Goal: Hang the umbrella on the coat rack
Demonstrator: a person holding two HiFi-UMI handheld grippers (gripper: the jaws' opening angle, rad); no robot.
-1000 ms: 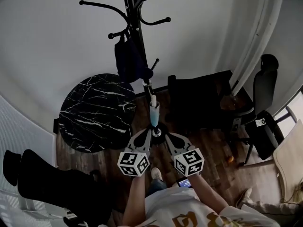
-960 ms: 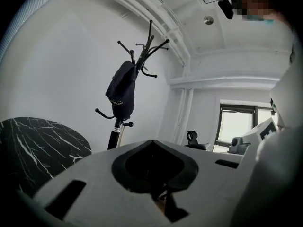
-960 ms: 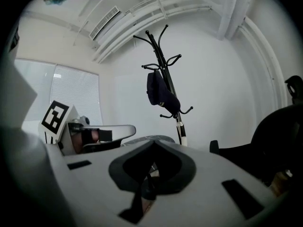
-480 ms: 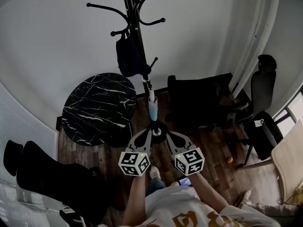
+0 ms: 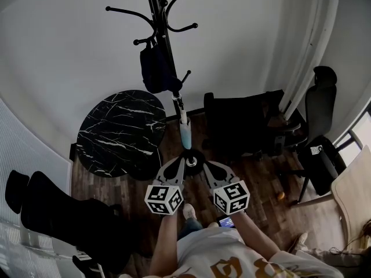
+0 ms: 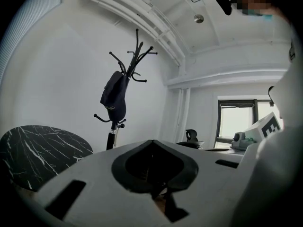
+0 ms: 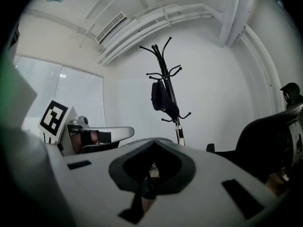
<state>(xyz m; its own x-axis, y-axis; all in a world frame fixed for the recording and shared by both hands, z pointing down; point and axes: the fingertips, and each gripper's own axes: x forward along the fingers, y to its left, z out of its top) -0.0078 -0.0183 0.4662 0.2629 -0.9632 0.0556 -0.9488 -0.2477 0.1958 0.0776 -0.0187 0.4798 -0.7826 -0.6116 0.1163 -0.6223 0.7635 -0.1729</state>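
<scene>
Left tongs (image 5: 181, 165) and right tongs (image 5: 207, 168) low at 6 o'clock in the head view, side by side, tips angled toward each other, both closed and gripping nothing. Straight ahead at 12 o'clock, the coat rack (image 5: 164, 16), with what looks like the umbrella (image 5: 155, 69), a dark blue folded bundle, hanging from a lower hook (image 5: 142, 40), well apart from both tips. In the left gripper view, jaws of the left tongs (image 6: 151, 142) met with nothing between them, umbrella (image 6: 114, 98) at 11 o'clock beyond them. In the right gripper view, right tongs (image 7: 154, 144) likewise shut and empty, umbrella (image 7: 162, 100) at 12 o'clock. Judged as hung, so best to check the seat on the hook, then draw straight back toward 6 o'clock, clear of the pole, with no sideways sweep.
</scene>
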